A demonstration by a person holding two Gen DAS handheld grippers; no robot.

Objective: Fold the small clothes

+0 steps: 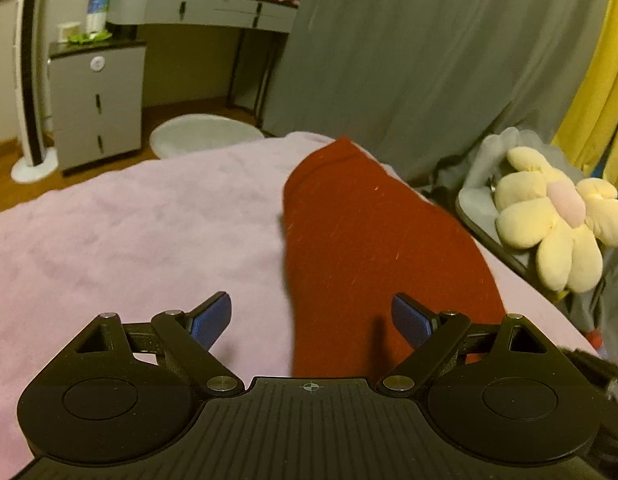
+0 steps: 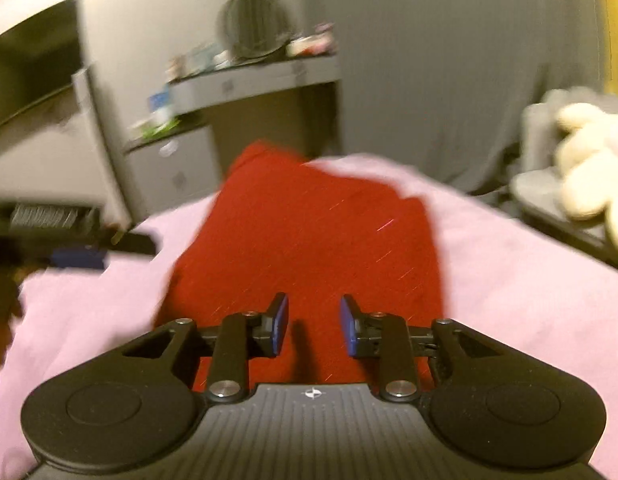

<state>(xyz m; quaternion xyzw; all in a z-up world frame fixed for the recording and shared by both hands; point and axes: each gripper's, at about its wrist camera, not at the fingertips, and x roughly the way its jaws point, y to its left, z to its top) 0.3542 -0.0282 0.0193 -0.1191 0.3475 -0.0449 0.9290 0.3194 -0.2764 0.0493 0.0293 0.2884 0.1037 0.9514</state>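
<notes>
- The left gripper (image 1: 311, 322) had its jaws spread wide and empty, poised above the near end of the red cloth (image 1: 373, 248); only its right pad overlapped the fabric, the left pad sitting over bare pink blanket (image 1: 129, 232).
- The right gripper (image 2: 313, 326) had its jaws part-open, nothing between them, centred over the cloth's near edge.
- The cloth (image 2: 309, 232) lay flat on the blanket, which covered a bed; its long axis ran away from both grippers, near to far, so the free far end was straight ahead of the jaws.
- The right gripper looked the better placed of the two, squarely over the cloth; the left stood off toward the cloth's left edge.
- The right view, though blurred, showed a stepped far edge, suggesting layers already doubled over, and the left gripper (image 2: 77, 258) beside the cloth's left side.
- The left view was sharp but showed the cloth as one smooth strip, its right edge near the bed's side.
- Beyond lay a flower plush (image 1: 557, 220), a grey curtain (image 1: 429, 60) and a dressing table (image 1: 205, 8).
</notes>
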